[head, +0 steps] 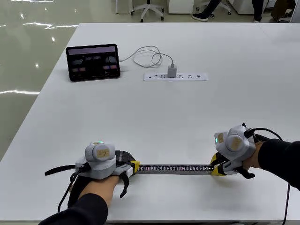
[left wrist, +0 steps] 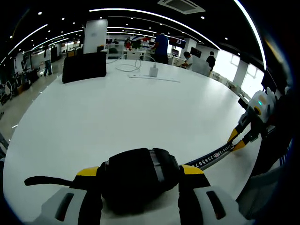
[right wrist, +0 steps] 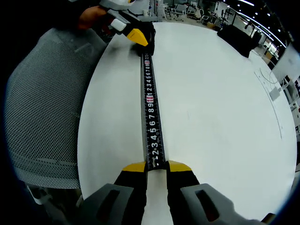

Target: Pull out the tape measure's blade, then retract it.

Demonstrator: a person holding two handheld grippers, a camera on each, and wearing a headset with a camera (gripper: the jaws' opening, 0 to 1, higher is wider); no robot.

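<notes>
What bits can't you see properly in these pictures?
1. The hook on the blade: right gripper view, tucked between the right gripper's fingers.
2. The sides of the tape measure case: left gripper view, covered by the left gripper's fingers.
3. The tablet screen: head view, too small to read.

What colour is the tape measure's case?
The case is black; the left gripper view shows it best.
</notes>
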